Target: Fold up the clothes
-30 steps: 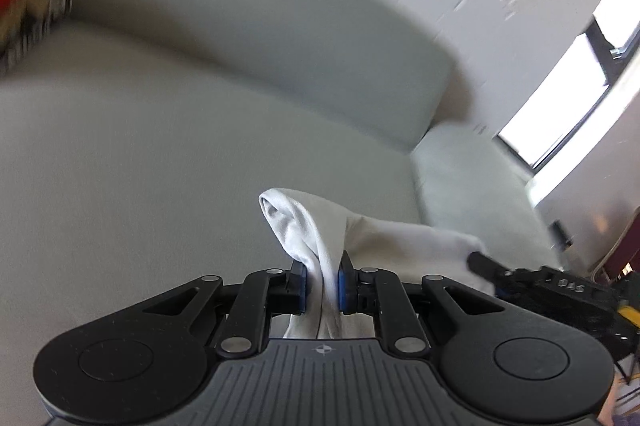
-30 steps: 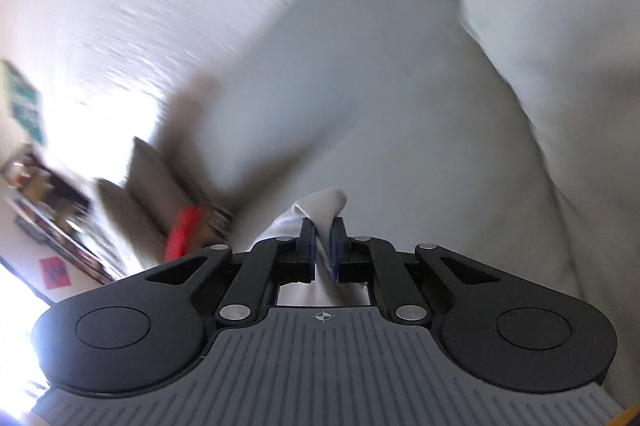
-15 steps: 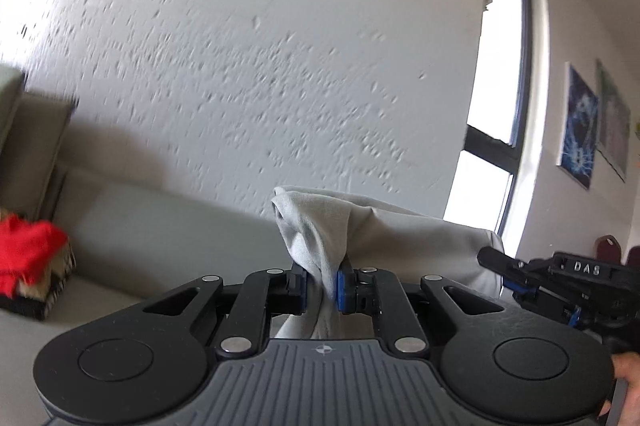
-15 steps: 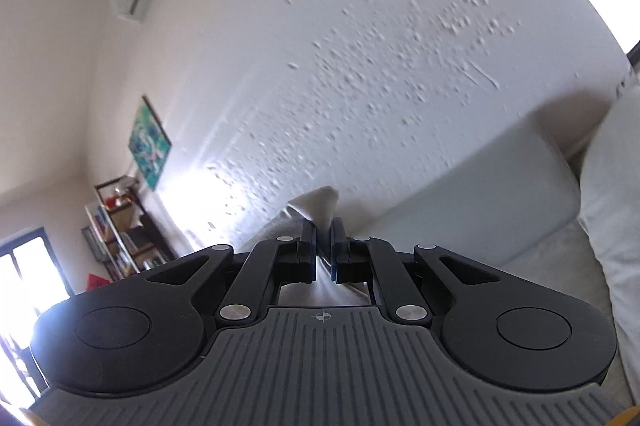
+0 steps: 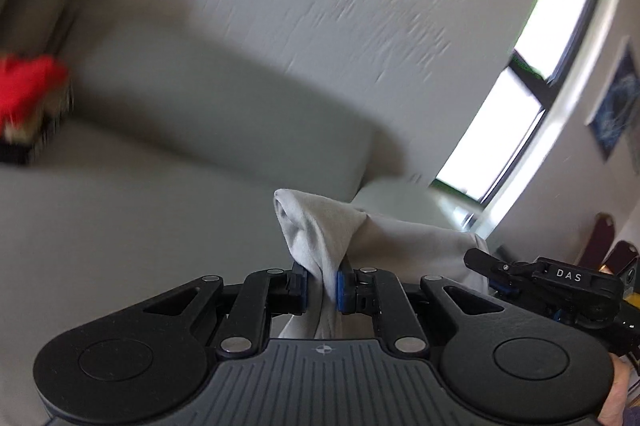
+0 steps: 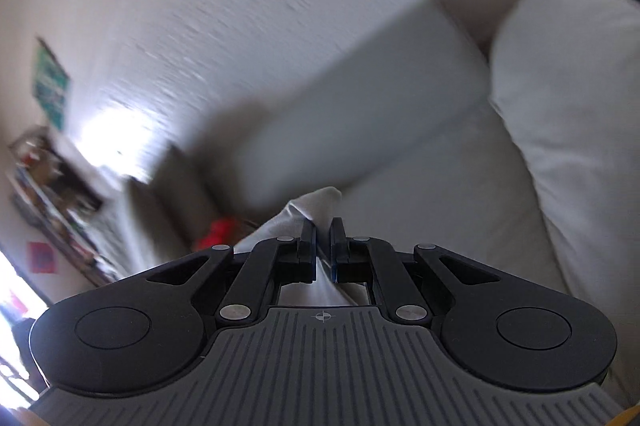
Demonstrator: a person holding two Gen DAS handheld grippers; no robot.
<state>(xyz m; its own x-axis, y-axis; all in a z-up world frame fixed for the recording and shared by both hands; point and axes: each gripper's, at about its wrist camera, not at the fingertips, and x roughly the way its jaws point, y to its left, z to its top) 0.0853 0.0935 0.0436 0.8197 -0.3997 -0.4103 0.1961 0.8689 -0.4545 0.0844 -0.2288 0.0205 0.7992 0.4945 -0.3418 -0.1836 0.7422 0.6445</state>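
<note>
Left wrist view: grey sofa (image 5: pixel 168 130) fills the frame below a textured wall; seat cushion lies ahead of and beneath both tools. White garment (image 5: pixel 384 238) is off the seat, stretched in the air between the two grips, its long axis running left to right. Left hand-held gripper (image 5: pixel 322 286) is clamped on a bunched corner of it; right hand-held gripper (image 6: pixel 323 246) is nearly closed, pinching the opposite edge, cloth (image 6: pixel 308 206) poking past the tips. Judgement: neither hand is nearer, load is shared; the seat is the laying surface, so the coming move is forward and down. Red cloth (image 5: pixel 28 82) sits at the far sofa end, well apart. Both views motion-blurred
</note>
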